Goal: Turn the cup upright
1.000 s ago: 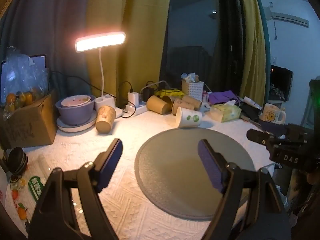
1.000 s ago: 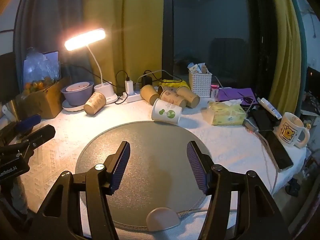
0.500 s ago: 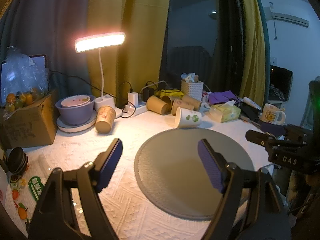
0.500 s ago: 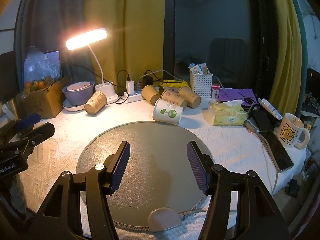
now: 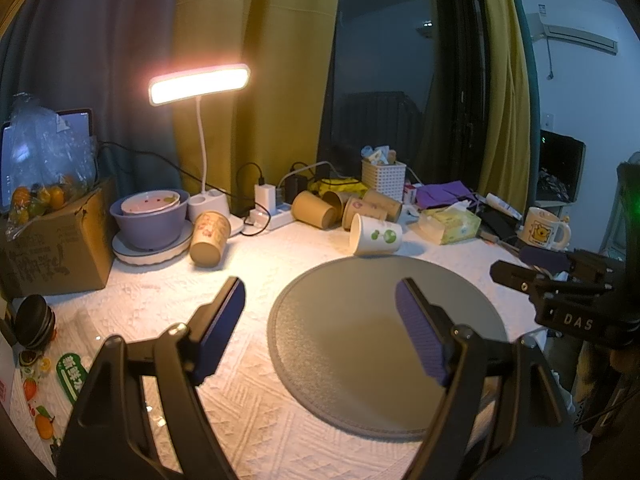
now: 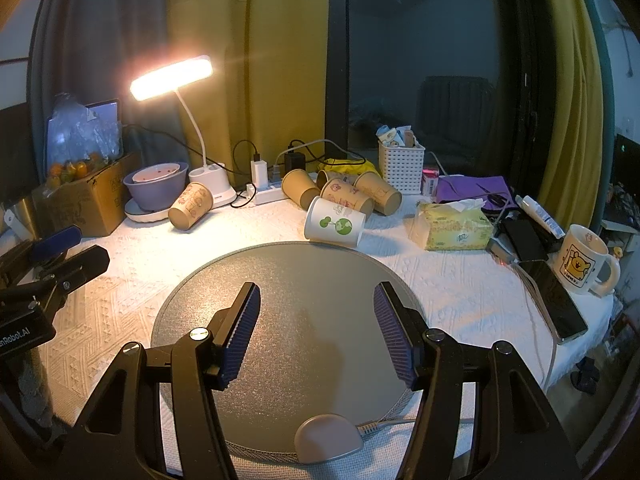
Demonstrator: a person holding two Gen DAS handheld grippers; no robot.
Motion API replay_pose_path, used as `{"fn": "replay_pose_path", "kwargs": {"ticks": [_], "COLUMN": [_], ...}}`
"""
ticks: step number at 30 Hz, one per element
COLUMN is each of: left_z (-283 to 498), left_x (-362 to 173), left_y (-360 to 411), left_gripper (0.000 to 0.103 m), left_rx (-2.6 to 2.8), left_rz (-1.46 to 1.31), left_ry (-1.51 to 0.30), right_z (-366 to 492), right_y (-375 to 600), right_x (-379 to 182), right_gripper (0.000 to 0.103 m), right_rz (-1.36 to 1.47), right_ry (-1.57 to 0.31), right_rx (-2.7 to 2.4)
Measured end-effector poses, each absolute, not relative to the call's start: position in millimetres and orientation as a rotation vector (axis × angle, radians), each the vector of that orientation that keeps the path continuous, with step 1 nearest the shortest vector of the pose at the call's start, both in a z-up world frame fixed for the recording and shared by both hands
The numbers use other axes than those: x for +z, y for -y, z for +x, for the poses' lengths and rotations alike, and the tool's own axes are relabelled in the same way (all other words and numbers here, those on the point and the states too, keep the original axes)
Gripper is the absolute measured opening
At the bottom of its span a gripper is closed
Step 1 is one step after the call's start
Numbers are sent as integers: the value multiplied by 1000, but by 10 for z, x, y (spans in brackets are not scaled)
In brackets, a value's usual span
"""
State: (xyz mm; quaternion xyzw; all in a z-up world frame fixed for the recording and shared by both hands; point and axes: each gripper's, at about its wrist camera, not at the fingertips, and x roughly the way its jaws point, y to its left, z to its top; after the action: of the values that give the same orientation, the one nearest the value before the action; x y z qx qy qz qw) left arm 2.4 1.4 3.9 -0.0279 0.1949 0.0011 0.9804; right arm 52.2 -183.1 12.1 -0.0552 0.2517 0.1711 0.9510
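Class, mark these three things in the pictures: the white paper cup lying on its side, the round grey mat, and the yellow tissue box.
white paper cup (image 6: 335, 223), right wrist view, printed side wall.
round grey mat (image 6: 304, 280), right wrist view, bare top surface.
yellow tissue box (image 6: 454, 229), right wrist view, front face.

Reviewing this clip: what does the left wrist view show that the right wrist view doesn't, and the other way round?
Only the left wrist view shows the wall air conditioner and the fruit-printed packet at the table's near left edge.

Only the right wrist view shows the phone lying beside the bear mug, and the small grey puck at the mat's near edge.

Both show the white cup on its side at the far rim of the round grey mat, the lit desk lamp, and open, empty tongs: left tongs, right tongs.
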Motion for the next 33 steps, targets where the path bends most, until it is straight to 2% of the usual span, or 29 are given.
{"fn": "replay_pose_path", "kwargs": {"ticks": [33], "left_z": [27], "left_x": [78], "left_y": [53], "left_gripper": [79], "left_rx": [-4], "left_rz": [-54], "left_ry": [-393], "right_z": [533], "right_y": [1839], "right_x": [120], "right_gripper": [62], "right_rz": [-111], "right_ry": [-513], "right_rx": [348]}}
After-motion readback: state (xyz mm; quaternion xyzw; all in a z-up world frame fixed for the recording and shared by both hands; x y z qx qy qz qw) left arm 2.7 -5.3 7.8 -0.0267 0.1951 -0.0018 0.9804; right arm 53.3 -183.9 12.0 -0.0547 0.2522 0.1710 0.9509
